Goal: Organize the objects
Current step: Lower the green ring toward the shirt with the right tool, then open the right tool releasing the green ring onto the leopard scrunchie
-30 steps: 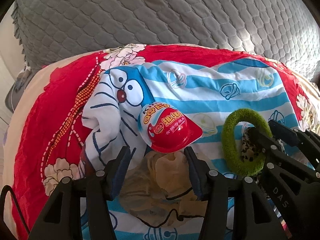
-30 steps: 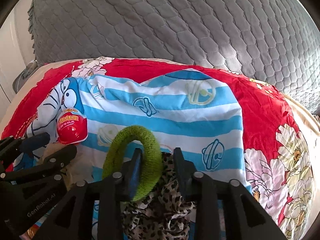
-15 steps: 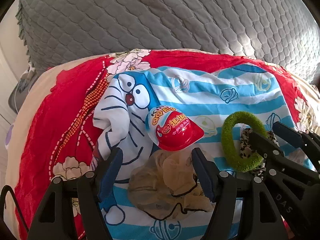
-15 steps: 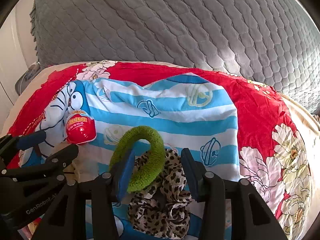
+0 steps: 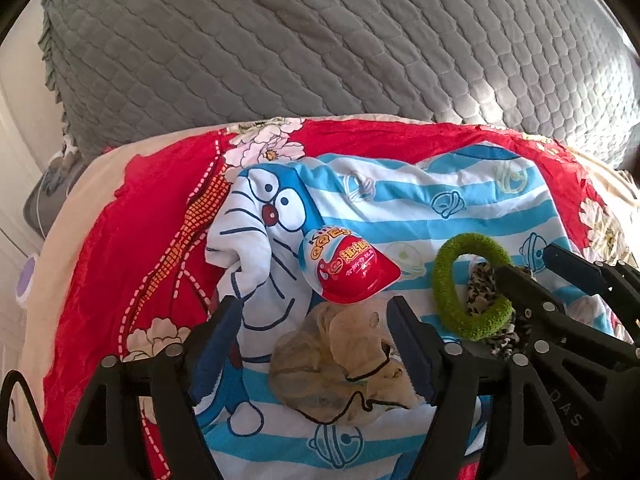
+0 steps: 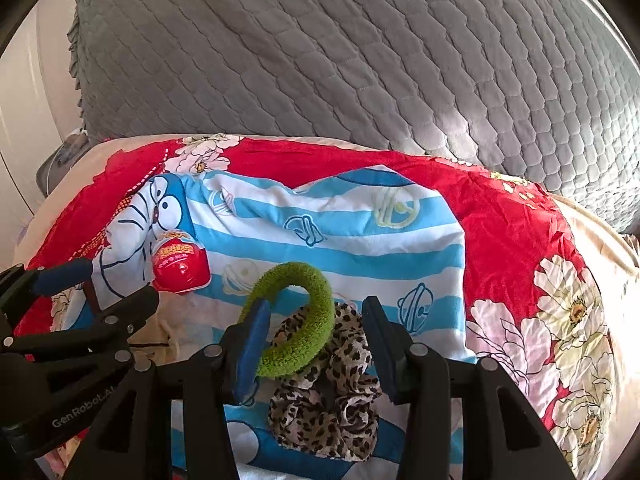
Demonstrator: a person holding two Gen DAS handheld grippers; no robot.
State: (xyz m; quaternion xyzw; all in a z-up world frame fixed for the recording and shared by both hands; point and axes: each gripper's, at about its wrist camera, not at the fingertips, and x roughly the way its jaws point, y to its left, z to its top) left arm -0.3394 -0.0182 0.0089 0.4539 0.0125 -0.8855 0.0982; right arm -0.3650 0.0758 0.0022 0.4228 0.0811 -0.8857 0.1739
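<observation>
In the left wrist view my left gripper (image 5: 312, 308) hangs over a beige scrunchie (image 5: 320, 376). Its jaws are opening and the pads touch nothing. A red and white toy egg (image 5: 348, 272) lies just beyond the fingertips. My right gripper (image 6: 316, 308) stands open over a leopard-print scrunchie (image 6: 332, 412). A green scrunchie (image 6: 312, 336) leans on its left finger (image 6: 252, 340) without being pinched. All of it lies on a blue-striped cartoon cloth (image 6: 340, 240). Each gripper shows in the other's view: the right gripper (image 5: 524, 260) and the left gripper (image 6: 120, 282).
The striped cloth lies on a red floral quilt (image 5: 132, 240). Behind it rises a grey quilted cover (image 5: 320, 40). White flowers on the quilt (image 6: 568, 320) fill the right side. A pale wall or cabinet (image 6: 24, 120) stands at the far left.
Both grippers have spread their jaws and drawn back a little upward. The right one has let go of the green scrunchie. The left one has come off the beige scrunchie.
</observation>
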